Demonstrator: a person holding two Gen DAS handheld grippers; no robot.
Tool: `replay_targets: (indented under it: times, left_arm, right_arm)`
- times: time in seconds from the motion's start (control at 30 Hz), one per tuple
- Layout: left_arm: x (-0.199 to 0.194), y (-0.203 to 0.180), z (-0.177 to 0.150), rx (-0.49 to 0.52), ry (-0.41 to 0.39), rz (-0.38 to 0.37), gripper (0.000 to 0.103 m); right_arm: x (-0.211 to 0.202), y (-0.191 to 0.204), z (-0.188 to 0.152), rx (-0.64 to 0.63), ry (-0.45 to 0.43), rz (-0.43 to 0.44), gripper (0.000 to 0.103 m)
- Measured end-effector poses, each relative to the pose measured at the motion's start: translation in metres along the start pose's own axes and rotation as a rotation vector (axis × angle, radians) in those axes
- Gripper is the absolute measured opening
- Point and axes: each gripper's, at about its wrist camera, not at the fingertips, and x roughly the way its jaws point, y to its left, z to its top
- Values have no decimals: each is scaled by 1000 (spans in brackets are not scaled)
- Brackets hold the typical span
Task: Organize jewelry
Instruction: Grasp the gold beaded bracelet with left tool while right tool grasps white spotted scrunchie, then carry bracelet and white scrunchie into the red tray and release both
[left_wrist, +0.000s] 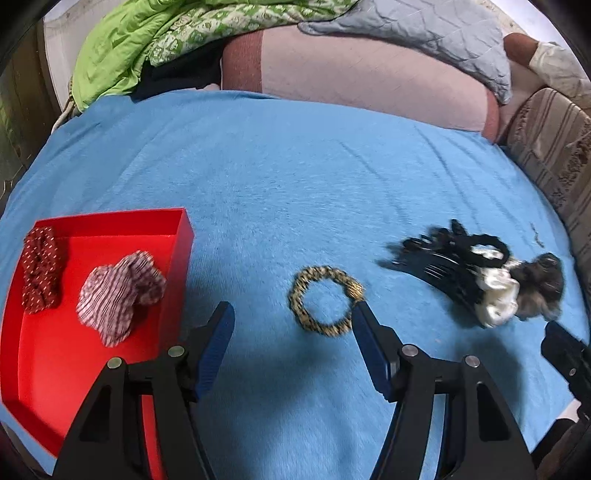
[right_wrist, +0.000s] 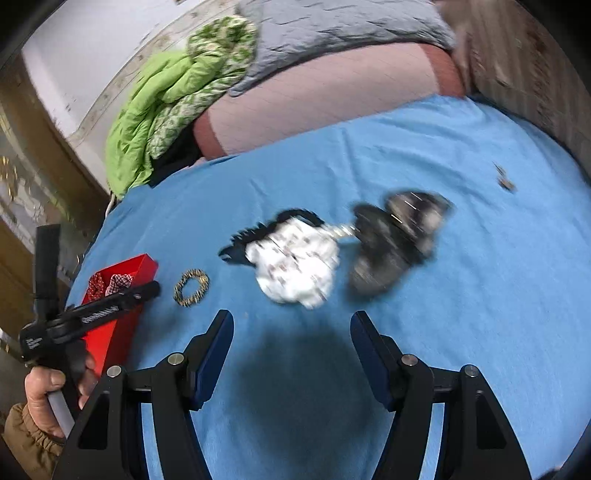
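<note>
A red tray at the left holds a dark red dotted scrunchie and a striped scrunchie. A gold-and-black bracelet lies on the blue cloth just ahead of my open, empty left gripper. To the right lies a pile: a black hair claw, a white scrunchie and a dark furry scrunchie. In the right wrist view my right gripper is open and empty, just short of the white scrunchie and dark scrunchie. The bracelet and tray lie to its left.
The blue cloth covers a bed. A pink mattress edge, green quilt and grey pillow lie behind. A small dark item sits far right on the cloth. The person's hand holds the left gripper's handle.
</note>
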Motion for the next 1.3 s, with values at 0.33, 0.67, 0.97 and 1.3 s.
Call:
replay_targets:
  times: [0.33, 0.67, 0.97, 1.3]
  left_arm:
    - [40, 4, 8, 26, 49, -29, 65]
    - [25, -19, 5, 116, 40, -55, 6]
    - [-48, -24, -8, 114, -56, -119, 6]
    - [-121, -16, -50, 57, -133, -161, 6]
  right_arm:
    - [51, 16, 30, -105, 9, -100, 67]
    - [56, 8, 27, -54, 48, -74, 8]
    - [17, 13, 13, -25, 27, -35, 7]
    - [-25, 37, -22, -48, 32, 30, 7]
